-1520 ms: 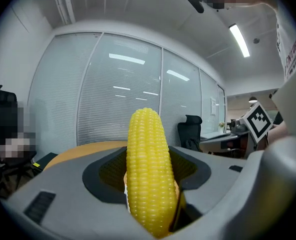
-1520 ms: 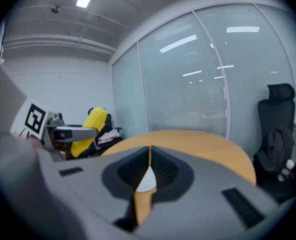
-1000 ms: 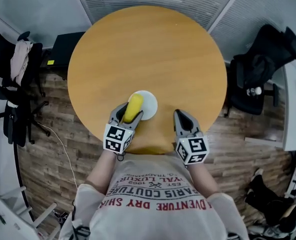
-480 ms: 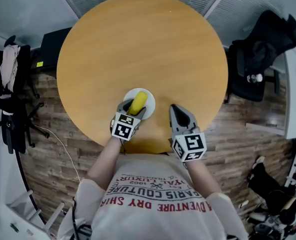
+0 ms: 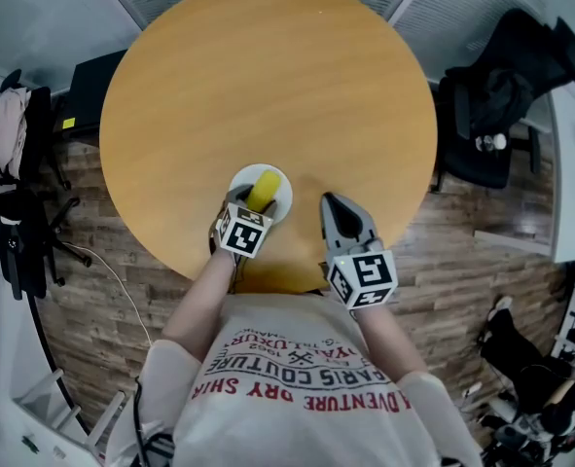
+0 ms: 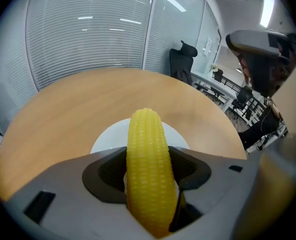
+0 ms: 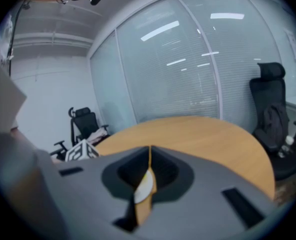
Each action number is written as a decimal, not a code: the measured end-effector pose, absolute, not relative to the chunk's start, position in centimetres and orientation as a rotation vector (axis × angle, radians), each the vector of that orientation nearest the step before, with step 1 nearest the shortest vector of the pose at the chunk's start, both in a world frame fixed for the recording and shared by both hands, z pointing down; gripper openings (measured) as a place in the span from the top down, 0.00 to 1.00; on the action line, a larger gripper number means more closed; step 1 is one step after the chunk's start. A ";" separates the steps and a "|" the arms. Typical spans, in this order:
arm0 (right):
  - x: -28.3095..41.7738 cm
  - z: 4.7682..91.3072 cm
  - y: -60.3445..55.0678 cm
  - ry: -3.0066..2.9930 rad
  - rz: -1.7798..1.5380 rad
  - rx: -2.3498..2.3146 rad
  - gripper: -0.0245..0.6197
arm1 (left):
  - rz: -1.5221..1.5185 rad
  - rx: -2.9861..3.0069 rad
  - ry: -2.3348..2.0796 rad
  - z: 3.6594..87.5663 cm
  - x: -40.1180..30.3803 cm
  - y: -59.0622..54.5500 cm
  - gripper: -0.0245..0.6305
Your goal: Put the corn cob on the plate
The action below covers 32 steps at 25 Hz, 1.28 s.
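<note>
A yellow corn cob (image 5: pixel 264 188) lies lengthwise between the jaws of my left gripper (image 5: pixel 253 208), which is shut on it. The cob's tip reaches over the small white plate (image 5: pixel 281 197) near the round wooden table's (image 5: pixel 268 76) front edge. In the left gripper view the corn cob (image 6: pixel 146 159) fills the gap between the jaws of the left gripper (image 6: pixel 148 176), with the plate (image 6: pixel 107 138) just behind it; I cannot tell whether the cob touches the plate. My right gripper (image 5: pixel 333 207) hovers to the plate's right, shut and holding nothing. In its own view the right gripper (image 7: pixel 149 156) shows its jaws pressed together.
Black office chairs stand on the right (image 5: pixel 506 71) and on the left (image 5: pixel 19 202) of the table, on a wooden floor (image 5: pixel 102 290). Glass walls with blinds (image 6: pixel 87 34) ring the room. The person's torso (image 5: pixel 297 377) is at the table's near edge.
The left gripper has carried the corn cob forward and to the right, from the plate's left rim to over its middle. The right gripper has barely moved.
</note>
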State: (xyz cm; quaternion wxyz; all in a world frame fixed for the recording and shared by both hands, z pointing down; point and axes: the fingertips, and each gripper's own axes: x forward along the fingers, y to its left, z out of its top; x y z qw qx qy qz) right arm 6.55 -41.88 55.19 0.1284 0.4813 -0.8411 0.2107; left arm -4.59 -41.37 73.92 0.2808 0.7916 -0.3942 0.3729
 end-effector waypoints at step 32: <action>7.1 50.3 -38.8 -2.568 0.483 1.373 0.92 | 0.612 2.312 -1.357 61.0 -5.1 -40.8 0.73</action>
